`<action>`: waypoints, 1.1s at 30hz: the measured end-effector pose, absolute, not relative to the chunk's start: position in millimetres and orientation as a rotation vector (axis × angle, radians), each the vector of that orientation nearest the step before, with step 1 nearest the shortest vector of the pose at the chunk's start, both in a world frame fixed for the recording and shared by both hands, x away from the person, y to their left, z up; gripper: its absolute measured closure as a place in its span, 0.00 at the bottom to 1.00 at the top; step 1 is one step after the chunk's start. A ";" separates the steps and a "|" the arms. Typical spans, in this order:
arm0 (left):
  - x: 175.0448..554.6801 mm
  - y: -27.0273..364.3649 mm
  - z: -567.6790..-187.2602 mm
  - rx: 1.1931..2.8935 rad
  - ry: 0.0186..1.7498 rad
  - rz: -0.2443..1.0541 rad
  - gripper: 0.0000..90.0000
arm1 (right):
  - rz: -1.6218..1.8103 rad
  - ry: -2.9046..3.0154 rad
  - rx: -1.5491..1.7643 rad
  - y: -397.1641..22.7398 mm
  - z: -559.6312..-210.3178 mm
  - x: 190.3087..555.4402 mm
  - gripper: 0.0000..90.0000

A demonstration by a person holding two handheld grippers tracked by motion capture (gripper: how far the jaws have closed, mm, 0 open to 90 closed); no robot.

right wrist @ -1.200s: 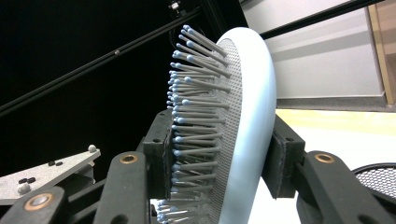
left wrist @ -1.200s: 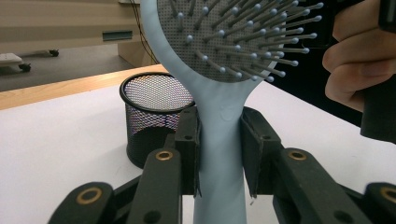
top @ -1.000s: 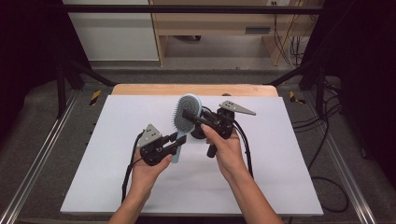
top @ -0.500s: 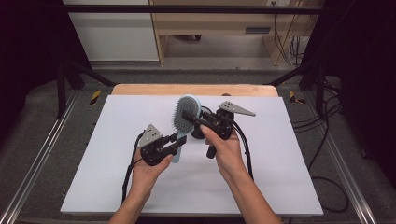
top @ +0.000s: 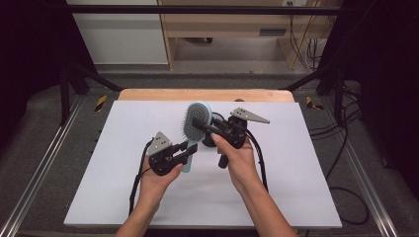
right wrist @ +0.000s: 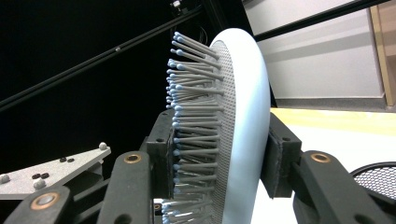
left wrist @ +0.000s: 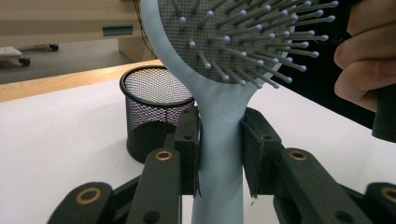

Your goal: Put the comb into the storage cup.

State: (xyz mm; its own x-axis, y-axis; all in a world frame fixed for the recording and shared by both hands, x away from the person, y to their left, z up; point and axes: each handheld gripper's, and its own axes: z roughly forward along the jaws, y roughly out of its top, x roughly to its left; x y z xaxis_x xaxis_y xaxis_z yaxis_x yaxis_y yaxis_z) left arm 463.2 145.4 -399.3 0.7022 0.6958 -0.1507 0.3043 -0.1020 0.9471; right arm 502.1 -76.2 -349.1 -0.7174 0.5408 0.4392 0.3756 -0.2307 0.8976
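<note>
A pale blue hairbrush (top: 195,123) is held upright above the white table between both hands. My left gripper (top: 188,150) is shut on its handle (left wrist: 219,154), the pads pressing both sides. From the right, my right gripper (top: 198,122) is shut across the brush head (right wrist: 233,126), one pad on the bristles and one on the smooth back. A black mesh cup (left wrist: 156,112) stands on the table behind the brush, partly hidden by the right hand in the high view.
The white tabletop (top: 296,173) spreads on all sides of the hands, with a wooden strip (top: 207,95) along its far edge. Black cables (top: 259,158) trail from the grippers toward the person. Metal rails (top: 44,168) flank the table.
</note>
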 end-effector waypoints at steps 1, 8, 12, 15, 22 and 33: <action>463.2 145.4 -399.3 1.693 0.811 0.400 0.78 | 2.092 1.869 1.123 -76.1 -349.1 502.0 0.61; 463.2 144.8 -399.5 1.696 0.811 0.395 0.78 | 2.084 1.871 1.114 -75.9 -348.9 501.2 0.61; 463.1 144.9 -399.4 1.696 0.811 0.396 0.77 | 2.083 1.872 1.110 -75.6 -348.5 500.4 0.61; 463.2 144.9 -399.4 1.695 0.811 0.393 0.77 | 2.084 1.872 1.110 -75.6 -348.4 500.1 0.61; 463.4 144.9 -399.5 1.695 0.812 0.392 0.77 | 2.080 1.873 1.105 -75.2 -348.2 499.7 0.61; 463.2 144.9 -399.2 1.688 0.810 0.388 0.77 | 2.077 1.869 1.099 -75.4 -347.2 498.0 0.61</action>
State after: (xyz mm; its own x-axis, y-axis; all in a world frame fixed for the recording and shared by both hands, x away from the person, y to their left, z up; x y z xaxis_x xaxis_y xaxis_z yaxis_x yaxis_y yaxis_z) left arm 463.2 144.9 -399.2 0.7059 0.6900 -0.1603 0.3078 -0.0949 0.9467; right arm 498.0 -75.4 -347.2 -0.7238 0.5493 0.4175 0.3572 -0.2193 0.9079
